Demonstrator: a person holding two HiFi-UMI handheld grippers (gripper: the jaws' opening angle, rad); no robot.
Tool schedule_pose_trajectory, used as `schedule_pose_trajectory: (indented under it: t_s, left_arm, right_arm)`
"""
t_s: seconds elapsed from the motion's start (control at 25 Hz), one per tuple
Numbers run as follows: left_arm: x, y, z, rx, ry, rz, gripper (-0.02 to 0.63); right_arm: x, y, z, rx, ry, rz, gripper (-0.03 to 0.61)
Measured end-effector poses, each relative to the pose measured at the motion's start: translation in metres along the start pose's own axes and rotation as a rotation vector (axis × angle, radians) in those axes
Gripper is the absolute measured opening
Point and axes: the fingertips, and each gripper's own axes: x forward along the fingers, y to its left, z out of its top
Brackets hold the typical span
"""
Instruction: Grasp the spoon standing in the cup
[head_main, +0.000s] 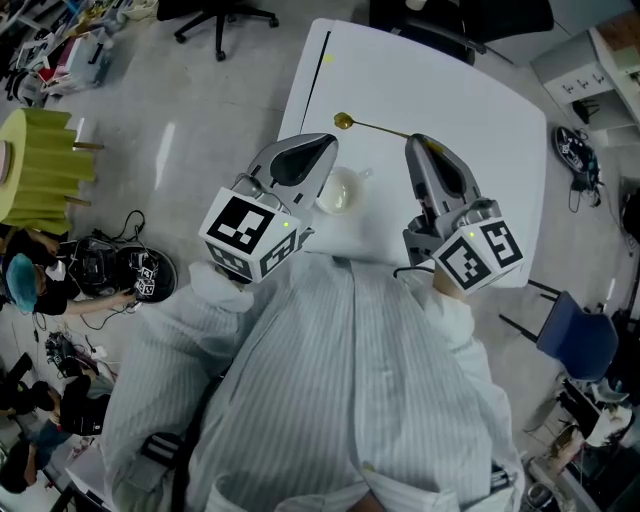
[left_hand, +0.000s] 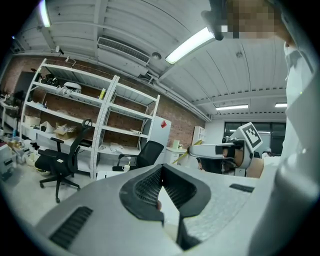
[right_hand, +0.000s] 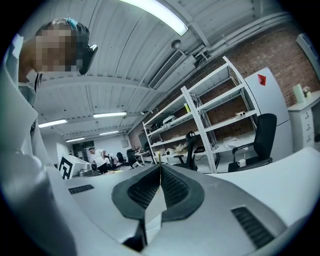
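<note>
1. While the task placed it in the cup, the spoon (head_main: 372, 126) was seen outside it. It stretched sideways over the white table (head_main: 470, 110), with its golden bowl to the left and the end of its handle pinched in the closed jaws of the right gripper (head_main: 420, 141). Whether it touched the tabletop could not be told.
2. The right gripper was held nearly level and pointed away from the person across the table.
3. The cup (head_main: 337, 193), white, was set on the table nearer the person, between the two grippers. Nothing was seen standing in it.
4. The left gripper (head_main: 328, 143) was held nearly level just beside the cup, its jaws closed together.
5. One spoon, one cup and two grippers were counted.
</note>
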Motion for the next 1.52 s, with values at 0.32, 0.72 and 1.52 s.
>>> schedule_pose_trajectory:
  t_s: [0.32, 0.72, 1.52]
  left_arm:
    - [0.002, -0.005, -0.005, 0.036, 0.025, -0.042, 0.008]
    - [0.008, -0.006, -0.011, 0.064, 0.058, -0.067, 0.008]
    - [0.013, -0.005, -0.014, 0.071, 0.073, -0.080, 0.008]
  right_arm:
    - [0.000, -0.003, -0.006, 0.003, 0.011, 0.000, 0.012]
    - [0.001, -0.008, -0.014, 0.018, 0.030, -0.002, 0.012]
    - [0.005, -0.013, -0.016, 0.022, 0.043, -0.001, 0.012]
